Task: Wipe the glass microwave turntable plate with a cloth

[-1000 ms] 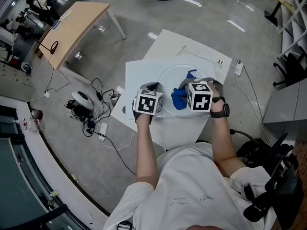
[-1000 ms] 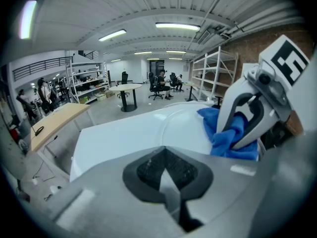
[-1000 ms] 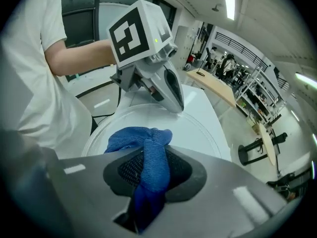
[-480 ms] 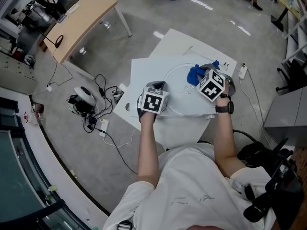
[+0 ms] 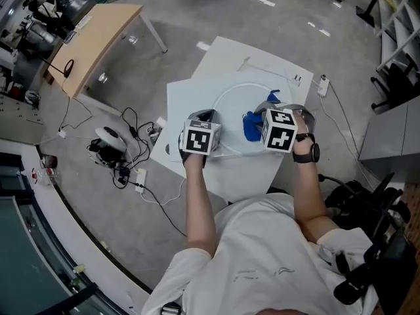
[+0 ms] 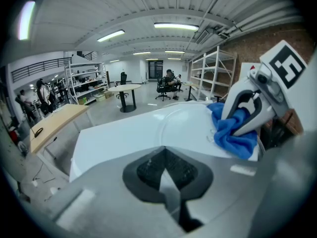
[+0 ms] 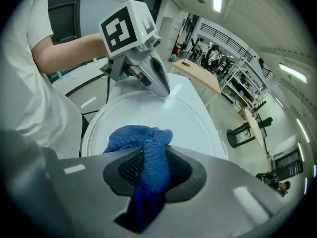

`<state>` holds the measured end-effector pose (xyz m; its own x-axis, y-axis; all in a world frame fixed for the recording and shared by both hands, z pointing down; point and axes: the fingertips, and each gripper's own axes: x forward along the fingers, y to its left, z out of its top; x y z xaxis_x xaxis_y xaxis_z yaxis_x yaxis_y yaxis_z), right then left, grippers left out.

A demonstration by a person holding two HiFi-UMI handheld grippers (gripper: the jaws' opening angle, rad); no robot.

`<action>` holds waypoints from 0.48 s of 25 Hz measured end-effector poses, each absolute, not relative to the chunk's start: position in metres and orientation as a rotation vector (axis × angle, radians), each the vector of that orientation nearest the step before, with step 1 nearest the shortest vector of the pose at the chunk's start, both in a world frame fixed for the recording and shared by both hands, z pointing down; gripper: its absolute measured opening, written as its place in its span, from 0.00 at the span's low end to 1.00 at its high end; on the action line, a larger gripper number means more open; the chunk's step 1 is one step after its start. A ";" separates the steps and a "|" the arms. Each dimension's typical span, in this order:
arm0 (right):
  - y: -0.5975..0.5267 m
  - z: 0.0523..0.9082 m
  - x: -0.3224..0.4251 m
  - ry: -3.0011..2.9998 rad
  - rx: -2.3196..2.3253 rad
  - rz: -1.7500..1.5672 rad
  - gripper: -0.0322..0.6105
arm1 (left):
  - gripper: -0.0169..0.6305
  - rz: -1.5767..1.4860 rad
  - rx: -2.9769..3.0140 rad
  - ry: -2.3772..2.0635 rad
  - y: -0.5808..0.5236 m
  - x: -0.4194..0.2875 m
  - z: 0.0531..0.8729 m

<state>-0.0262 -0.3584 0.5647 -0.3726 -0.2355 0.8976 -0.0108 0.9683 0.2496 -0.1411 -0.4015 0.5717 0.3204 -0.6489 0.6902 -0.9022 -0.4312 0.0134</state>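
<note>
- We see the right gripper (image 7: 148,182) with its jaws pressed together on a bunched blue cloth (image 7: 143,143), a fold of it pinched between the pads and the rest spilling forward
- In the head view the right gripper (image 5: 260,120) sits at the 3 o'clock side of a round clear glass turntable plate (image 5: 230,117), and the cloth (image 5: 251,126) rests on the glass toward that side
- We find the left gripper (image 6: 168,182) closed down to a sliver, and that sliver looks to us like the plate's rim
- Seen from the right gripper view, the left gripper (image 7: 165,90) touches the plate (image 7: 188,128) at its far rim; in the head view it (image 5: 211,115) meets the rim at 9 o'clock
- The plate lies flat on a white rectangular tabletop (image 5: 190,104)
- On the grey floor we note a light wooden desk (image 5: 98,38) at 10 o'clock and a tangle of black cables (image 5: 131,169) at 8 o'clock of the table
</note>
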 end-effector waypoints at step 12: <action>-0.425 0.565 -0.028 -1.995 0.568 -0.164 0.20 | 0.03 0.882 2.212 -1.373 -0.401 -0.134 0.574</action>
<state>-0.0281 -0.4254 0.5651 -0.3774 -0.4582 0.8047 -0.3210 0.8799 0.3505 -0.1341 -0.4014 0.5742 0.3218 -0.6505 0.6880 -0.8962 -0.4437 -0.0003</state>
